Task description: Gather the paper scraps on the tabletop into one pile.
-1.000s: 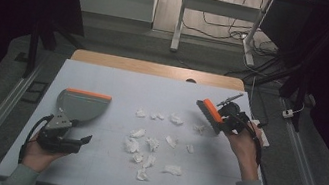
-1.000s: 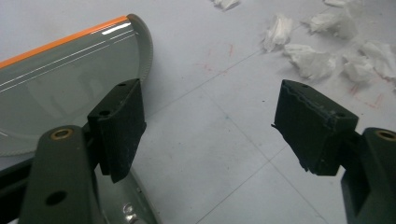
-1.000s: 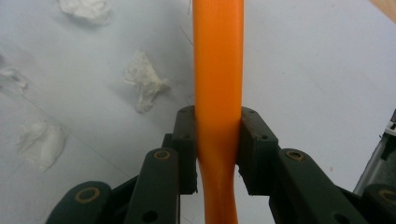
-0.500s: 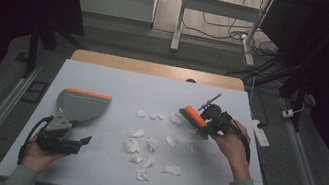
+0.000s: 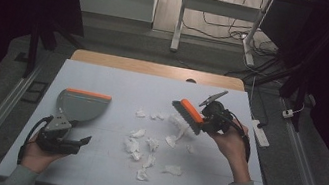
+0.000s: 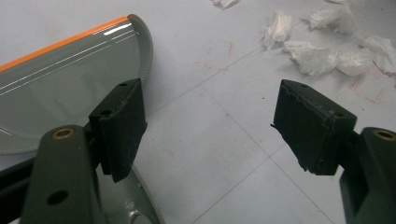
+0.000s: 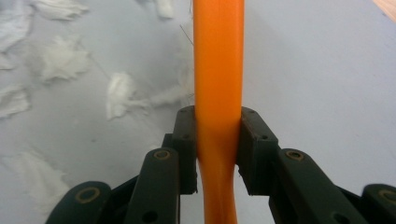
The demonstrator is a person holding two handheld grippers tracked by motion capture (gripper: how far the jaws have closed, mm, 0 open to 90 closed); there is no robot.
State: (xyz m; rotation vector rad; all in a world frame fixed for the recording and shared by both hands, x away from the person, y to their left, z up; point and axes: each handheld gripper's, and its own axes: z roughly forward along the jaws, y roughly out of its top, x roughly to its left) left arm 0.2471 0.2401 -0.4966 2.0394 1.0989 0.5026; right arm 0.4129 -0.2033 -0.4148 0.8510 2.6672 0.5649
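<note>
R gripper (image 5: 204, 121) clamps brush (image 5: 188, 114), over paper scraps (image 5: 148, 145)

Dustpan (image 5: 80, 104) at table's (image 5: 118, 82) left, paper scraps (image 5: 151, 143) mid-table to its right, brush (image 5: 188, 115) just beyond them.

My left gripper (image 5: 74, 141) sits low at the lower left of the high view, resting in my left hand (image 5: 41, 153), jaws spread wide with nothing between them. My right gripper (image 5: 204, 121) is raised at right of centre, held up by my right hand (image 5: 229, 144) with the forearm running in from the bottom right, its jaws clamped tight on the brush (image 5: 190, 115).
</note>
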